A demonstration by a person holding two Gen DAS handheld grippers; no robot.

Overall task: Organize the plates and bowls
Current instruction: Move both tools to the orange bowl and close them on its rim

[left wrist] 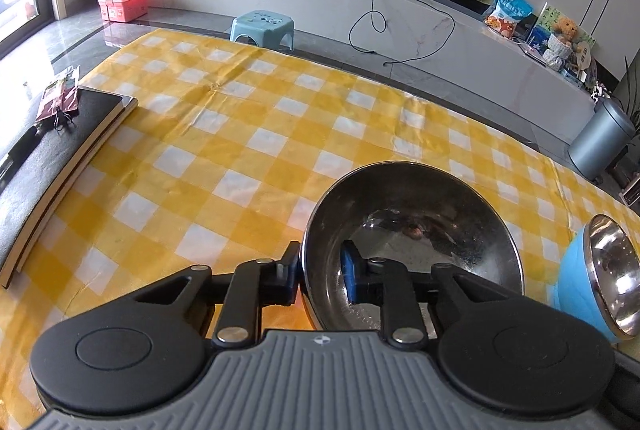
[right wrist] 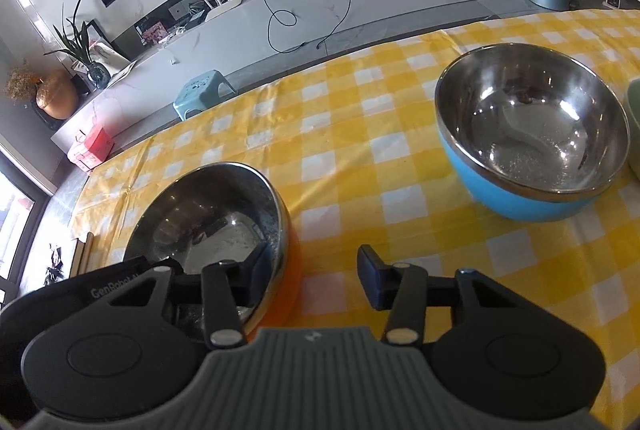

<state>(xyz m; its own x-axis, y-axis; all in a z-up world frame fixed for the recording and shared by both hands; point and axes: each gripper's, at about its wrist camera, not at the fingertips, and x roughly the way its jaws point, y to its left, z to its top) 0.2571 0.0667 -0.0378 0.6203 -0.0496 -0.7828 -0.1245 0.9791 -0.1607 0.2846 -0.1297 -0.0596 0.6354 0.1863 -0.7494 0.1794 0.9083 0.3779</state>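
A steel bowl with an orange outside (left wrist: 420, 230) sits on the yellow checked tablecloth (left wrist: 240, 134). My left gripper (left wrist: 320, 270) is shut on its left rim, with one finger outside the wall and the blue-padded finger inside. In the right wrist view my right gripper (right wrist: 314, 266) straddles the right rim of the same orange bowl (right wrist: 208, 218). One finger is inside and the other stands clear of the orange wall, so this gripper is open. A second steel bowl, blue outside (right wrist: 532, 134), stands upright to the right, apart from both grippers.
A black book (left wrist: 60, 158) with a small packet on top lies at the table's left edge. A pale green rim (right wrist: 635, 126) shows beside the blue bowl (left wrist: 600, 278). A blue stool (left wrist: 262, 26) stands on the floor beyond the table's far edge.
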